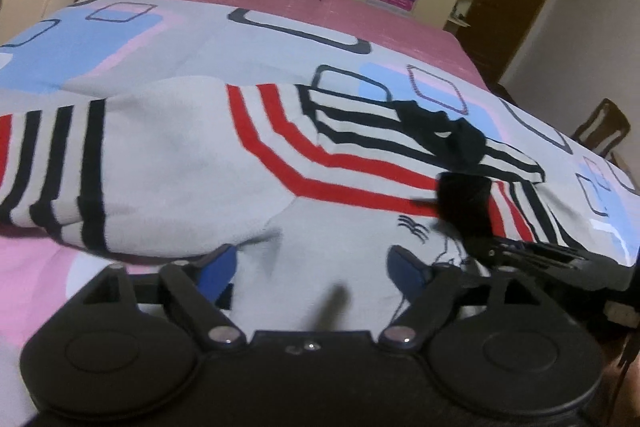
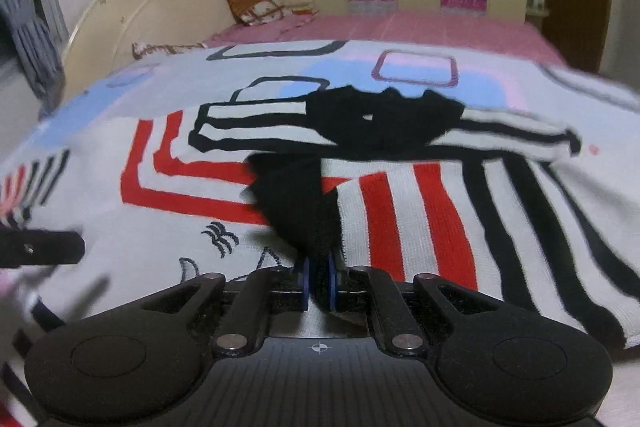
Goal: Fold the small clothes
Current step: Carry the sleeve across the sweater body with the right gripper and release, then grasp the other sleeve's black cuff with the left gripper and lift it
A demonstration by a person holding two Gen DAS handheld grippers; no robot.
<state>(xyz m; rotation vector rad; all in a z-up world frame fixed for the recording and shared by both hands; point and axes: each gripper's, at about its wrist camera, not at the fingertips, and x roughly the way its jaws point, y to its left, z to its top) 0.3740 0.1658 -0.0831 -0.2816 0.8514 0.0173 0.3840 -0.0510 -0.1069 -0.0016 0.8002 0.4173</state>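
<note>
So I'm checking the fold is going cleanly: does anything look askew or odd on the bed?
Mostly fine. The sweater lies unevenly: its right sleeve, pinched at the black cuff by the right tool, crosses the chest at a slant. The left tool is open over the hem.

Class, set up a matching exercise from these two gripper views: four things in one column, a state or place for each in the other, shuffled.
Things
1. left gripper
2. right gripper
3. sweater
4. pillow

States or places
A. by the headboard
B. spread on the bed
C. open
D. shut on a black cuff

Pairs: 1-C, 2-D, 3-B, 4-A
</note>
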